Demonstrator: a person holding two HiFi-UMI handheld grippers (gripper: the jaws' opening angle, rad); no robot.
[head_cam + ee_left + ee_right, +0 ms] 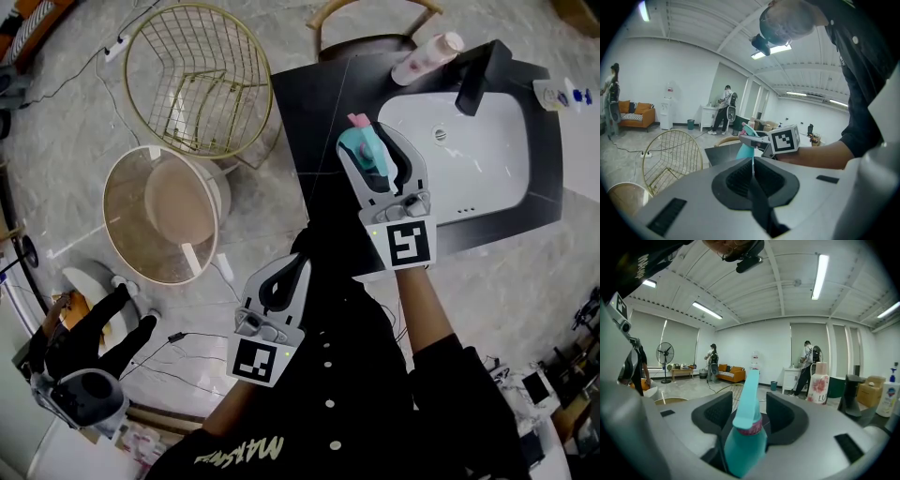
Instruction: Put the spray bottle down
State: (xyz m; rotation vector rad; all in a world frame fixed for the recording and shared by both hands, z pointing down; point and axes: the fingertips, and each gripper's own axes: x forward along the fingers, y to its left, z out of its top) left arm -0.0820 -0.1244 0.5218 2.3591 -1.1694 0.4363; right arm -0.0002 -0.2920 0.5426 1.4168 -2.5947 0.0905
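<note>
right fingers [715, 416] spread wide — teal spray bottle [745, 441] upright between them, not clamped; left fingers [736, 178] closed together, empty.

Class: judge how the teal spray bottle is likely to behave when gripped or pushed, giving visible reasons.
The spray bottle looks tall and narrow with a long trigger head, so a high push would probably tip it. Its smooth rounded body may slip between the jaws. Its fill level cannot be seen, so its weight is uncertain.
</note>
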